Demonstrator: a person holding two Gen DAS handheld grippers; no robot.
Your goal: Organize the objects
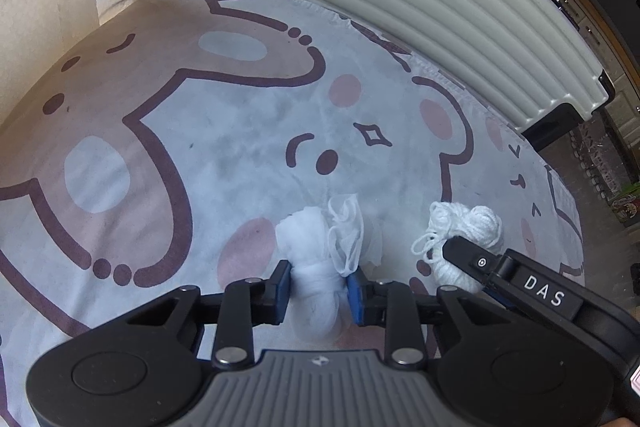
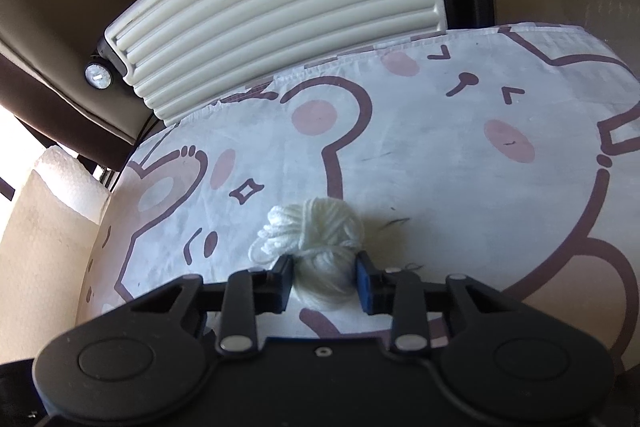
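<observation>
The left gripper (image 1: 318, 289) squeezes the white cloth bundle (image 1: 312, 267); the right gripper (image 2: 325, 281) squeezes the yarn ball (image 2: 324, 247). Lift both slowly off the cloth-covered table (image 2: 440, 167), mind the loose yarn loops.

Home: cartoon bedsheet (image 1: 240, 131), suitcase (image 1: 432, 11).

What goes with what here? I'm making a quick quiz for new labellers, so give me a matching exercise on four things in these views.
Column one:
1. gauzy white bundle
2. white yarn ball
3. ribbed cream suitcase
4. bear-print cloth

Column two:
A. spread flat under the bundles
B. between the right hand-held gripper pads
C. lying at the cloth's far edge
D. between the left hand-held gripper pads

Pairs: 1-D, 2-B, 3-C, 4-A
</observation>
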